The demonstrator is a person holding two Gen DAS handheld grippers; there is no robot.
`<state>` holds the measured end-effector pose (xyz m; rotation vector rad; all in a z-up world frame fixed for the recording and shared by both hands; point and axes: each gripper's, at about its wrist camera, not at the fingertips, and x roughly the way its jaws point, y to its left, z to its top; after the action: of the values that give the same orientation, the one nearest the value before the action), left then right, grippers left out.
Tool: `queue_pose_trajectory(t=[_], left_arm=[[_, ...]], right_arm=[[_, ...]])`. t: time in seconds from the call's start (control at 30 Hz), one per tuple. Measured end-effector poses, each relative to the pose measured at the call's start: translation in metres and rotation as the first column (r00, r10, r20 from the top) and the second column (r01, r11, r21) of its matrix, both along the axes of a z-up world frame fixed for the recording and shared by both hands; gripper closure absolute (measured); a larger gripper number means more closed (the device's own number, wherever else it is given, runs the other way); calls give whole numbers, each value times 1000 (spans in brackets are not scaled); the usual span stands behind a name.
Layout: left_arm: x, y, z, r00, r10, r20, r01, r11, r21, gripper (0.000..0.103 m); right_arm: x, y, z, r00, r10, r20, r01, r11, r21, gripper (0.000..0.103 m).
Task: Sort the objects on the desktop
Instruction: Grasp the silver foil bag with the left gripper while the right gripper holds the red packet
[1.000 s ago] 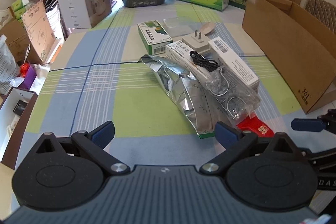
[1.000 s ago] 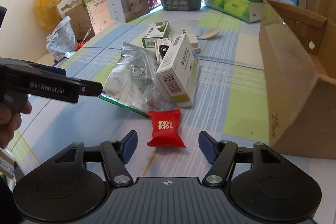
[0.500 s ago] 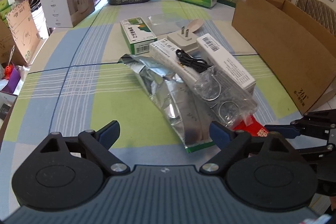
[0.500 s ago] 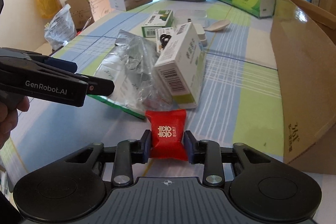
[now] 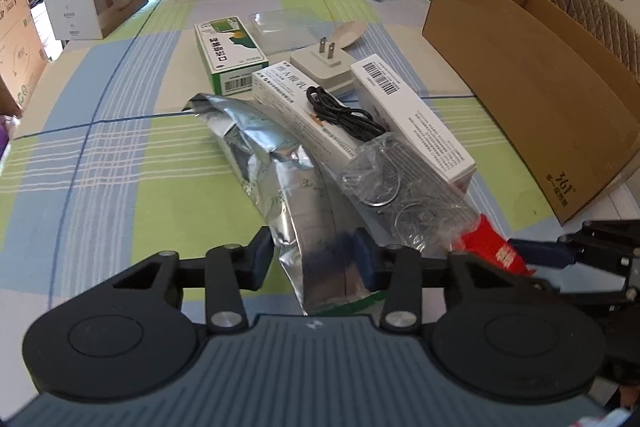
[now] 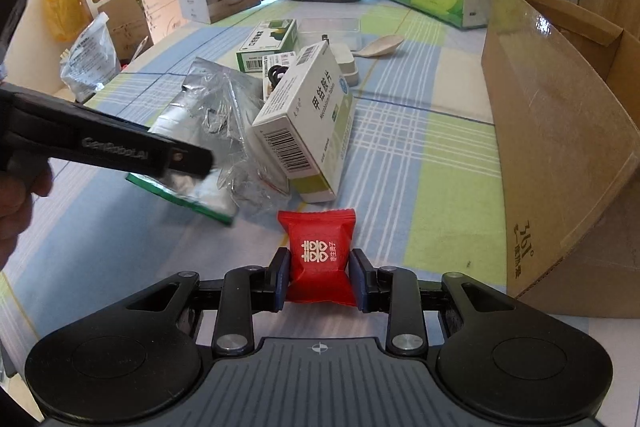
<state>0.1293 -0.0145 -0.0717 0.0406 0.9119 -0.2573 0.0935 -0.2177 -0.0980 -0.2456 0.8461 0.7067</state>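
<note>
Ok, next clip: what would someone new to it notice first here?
Probably the red candy packet, pinched in the right gripper just above the striped tablecloth. Then the crinkled silver foil bag with the left gripper closed on its near end, at the front of a clutter of small boxes. A big open cardboard box fills the right side.

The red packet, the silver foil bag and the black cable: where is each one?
red packet (image 6: 318,259): right wrist view, middle of its printed face.
silver foil bag (image 5: 316,239): left wrist view, lower end between the fingers.
black cable (image 5: 344,117): left wrist view, middle of the coil.
</note>
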Motion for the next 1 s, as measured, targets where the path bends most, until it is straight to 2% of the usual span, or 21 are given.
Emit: queue_pose_trajectory(t=[0.13, 0.23, 0.37, 0.47, 0.5, 0.87, 0.93, 1.0], left_arm=[[-19, 13, 15, 1000, 3, -18, -2, 999, 42, 78], [-37, 20, 19, 998, -15, -62, 19, 998, 60, 78], [-43, 23, 22, 998, -8, -67, 13, 998, 69, 75], [-34, 23, 24, 999, 28, -45, -24, 997, 76, 55], [-28, 22, 23, 999, 33, -43, -30, 997, 75, 52], [26, 11, -9, 982, 39, -185, -29, 998, 56, 48], [29, 8, -14, 981, 34, -193, -20, 997, 70, 50], [27, 6, -13, 981, 40, -191, -23, 996, 90, 57]], right_arm=[[-2, -3, 7, 1000, -12, -15, 13, 1000, 8, 74], [-8, -1, 10, 1000, 1, -8, -1, 1000, -4, 74], [-11, 5, 11, 1000, 11, -2, -11, 1000, -7, 74], [-8, 11, 11, 1000, 21, 6, -21, 1000, -11, 74], [-6, 12, 11, 1000, 20, 8, -20, 1000, -13, 74], [0, 20, 5, 1000, 27, 1, -27, 999, -30, 74], [1, 20, 5, 1000, 25, -10, -25, 999, -29, 74], [2, 19, 5, 1000, 25, -15, -25, 999, -28, 74]])
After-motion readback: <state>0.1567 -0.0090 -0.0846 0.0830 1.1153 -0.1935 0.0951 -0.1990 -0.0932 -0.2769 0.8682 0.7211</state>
